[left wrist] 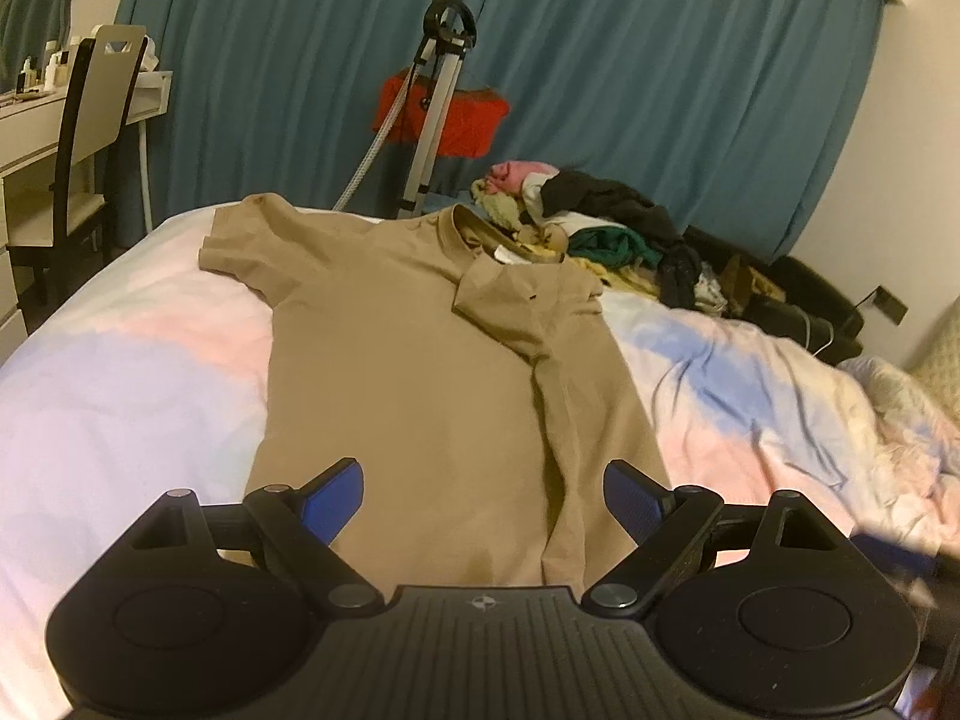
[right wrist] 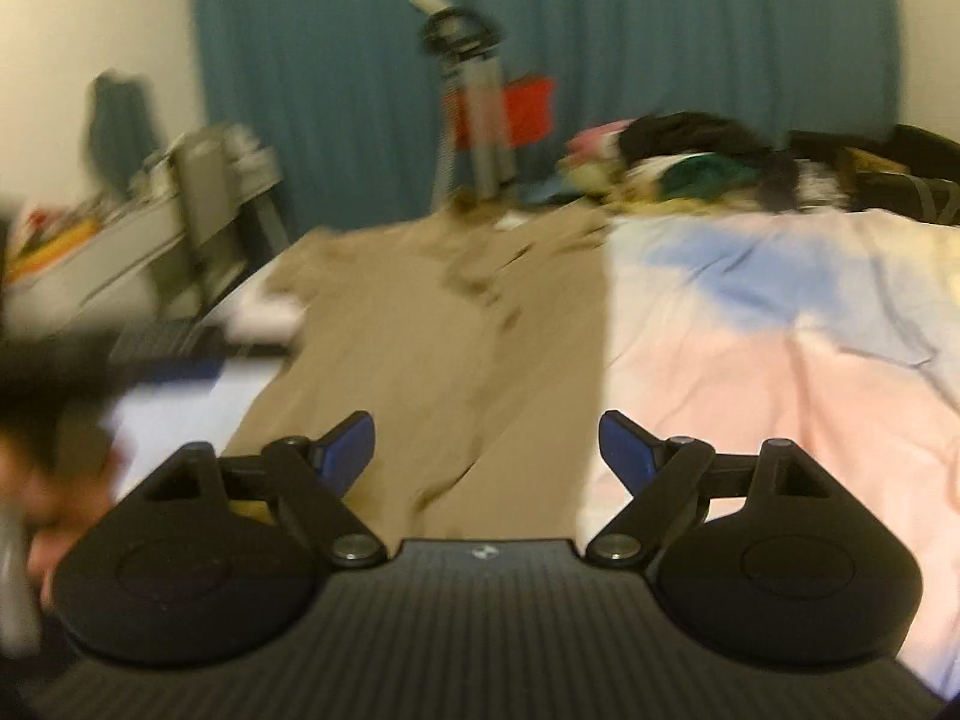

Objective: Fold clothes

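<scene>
A tan T-shirt (left wrist: 408,372) lies flat on the bed, collar far from me. Its right side and right sleeve are folded in over the body; the left sleeve lies spread out. My left gripper (left wrist: 483,498) is open and empty, hovering above the shirt's near hem. In the blurred right wrist view the same shirt (right wrist: 432,348) lies ahead. My right gripper (right wrist: 486,450) is open and empty above the shirt's near right edge.
The pastel pink and blue bedcover (left wrist: 138,372) surrounds the shirt. A pile of mixed clothes (left wrist: 600,222) lies at the bed's far right. Beyond are a teal curtain (left wrist: 630,60), a metal stand (left wrist: 435,96) with a red item, and a chair (left wrist: 90,120) at a white desk on the left.
</scene>
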The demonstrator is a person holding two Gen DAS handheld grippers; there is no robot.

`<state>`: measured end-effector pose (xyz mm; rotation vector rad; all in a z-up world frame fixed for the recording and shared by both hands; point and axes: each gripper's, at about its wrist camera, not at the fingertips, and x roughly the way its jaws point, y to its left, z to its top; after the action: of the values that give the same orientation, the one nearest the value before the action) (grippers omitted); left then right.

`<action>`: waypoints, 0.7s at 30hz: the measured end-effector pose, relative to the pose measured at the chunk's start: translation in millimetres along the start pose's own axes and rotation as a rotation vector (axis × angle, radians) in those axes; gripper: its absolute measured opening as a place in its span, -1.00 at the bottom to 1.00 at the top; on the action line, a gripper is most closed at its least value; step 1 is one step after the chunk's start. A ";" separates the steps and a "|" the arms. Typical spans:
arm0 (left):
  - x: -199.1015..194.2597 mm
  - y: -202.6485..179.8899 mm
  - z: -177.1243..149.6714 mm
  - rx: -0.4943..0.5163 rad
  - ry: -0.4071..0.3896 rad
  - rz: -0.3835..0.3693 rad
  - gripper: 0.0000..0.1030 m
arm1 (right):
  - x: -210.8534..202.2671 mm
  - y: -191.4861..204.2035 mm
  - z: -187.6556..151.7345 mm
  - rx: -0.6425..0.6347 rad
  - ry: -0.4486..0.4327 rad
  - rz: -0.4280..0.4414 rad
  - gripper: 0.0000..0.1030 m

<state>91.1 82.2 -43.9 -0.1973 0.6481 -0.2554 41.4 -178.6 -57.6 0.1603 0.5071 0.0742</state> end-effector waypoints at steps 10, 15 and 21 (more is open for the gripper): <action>123.7 -34.1 32.4 0.047 0.080 0.055 0.74 | 58.8 -63.6 -17.7 0.103 -0.066 -0.054 0.62; 201.4 -51.1 56.2 0.092 0.041 0.145 0.74 | 79.3 -84.0 -24.7 0.089 -0.097 -0.067 0.62; 273.2 -64.1 87.3 0.129 -0.018 0.193 0.76 | 117.0 -106.8 -29.1 0.096 -0.109 -0.081 0.62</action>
<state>343.6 -50.4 -114.6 -0.0129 0.6256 -0.1088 132.5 -267.0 -156.8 0.2362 0.4079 -0.0382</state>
